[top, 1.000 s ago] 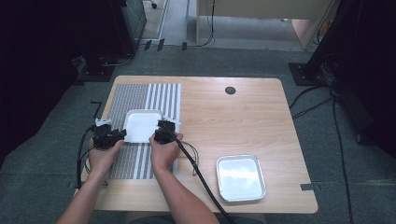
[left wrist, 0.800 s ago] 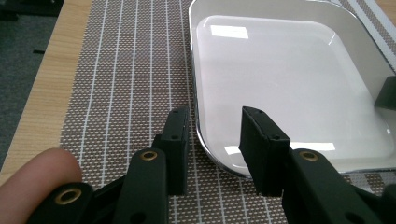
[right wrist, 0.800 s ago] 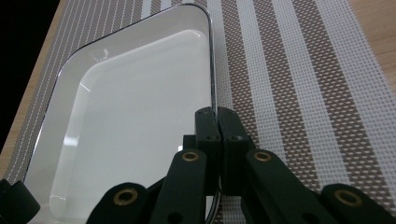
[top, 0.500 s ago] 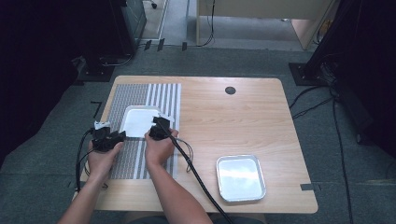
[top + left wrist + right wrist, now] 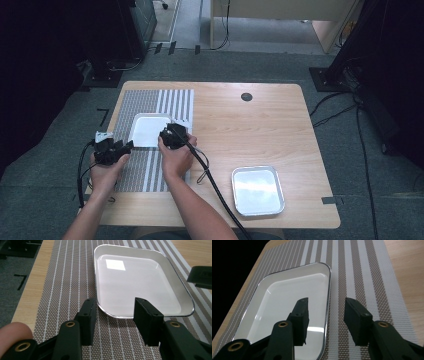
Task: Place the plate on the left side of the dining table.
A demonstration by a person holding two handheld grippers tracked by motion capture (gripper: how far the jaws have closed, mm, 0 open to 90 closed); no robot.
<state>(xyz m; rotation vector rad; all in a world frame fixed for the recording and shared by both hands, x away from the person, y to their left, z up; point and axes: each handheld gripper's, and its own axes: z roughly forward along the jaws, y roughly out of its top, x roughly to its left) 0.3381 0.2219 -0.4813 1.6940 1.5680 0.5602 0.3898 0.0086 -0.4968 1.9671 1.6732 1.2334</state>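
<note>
- While both sets of jaws have just been opening, the left gripper [image 5: 113, 315] straddles the near corner of the tray [image 5: 140, 282], pads clear of its rim.
- The right gripper [image 5: 325, 315] straddles the tray's right rim, gripping nothing.
- The tray lies on the mat [image 5: 167, 102].
- A second tray [image 5: 257, 190] sits well right of the mat.

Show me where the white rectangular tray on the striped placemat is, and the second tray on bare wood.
White rectangular tray on the striped placemat [image 5: 135, 282]: left gripper view, its flat bottom.
Second white tray on bare wood [image 5: 257, 189]: high view, its flat bottom.
</note>
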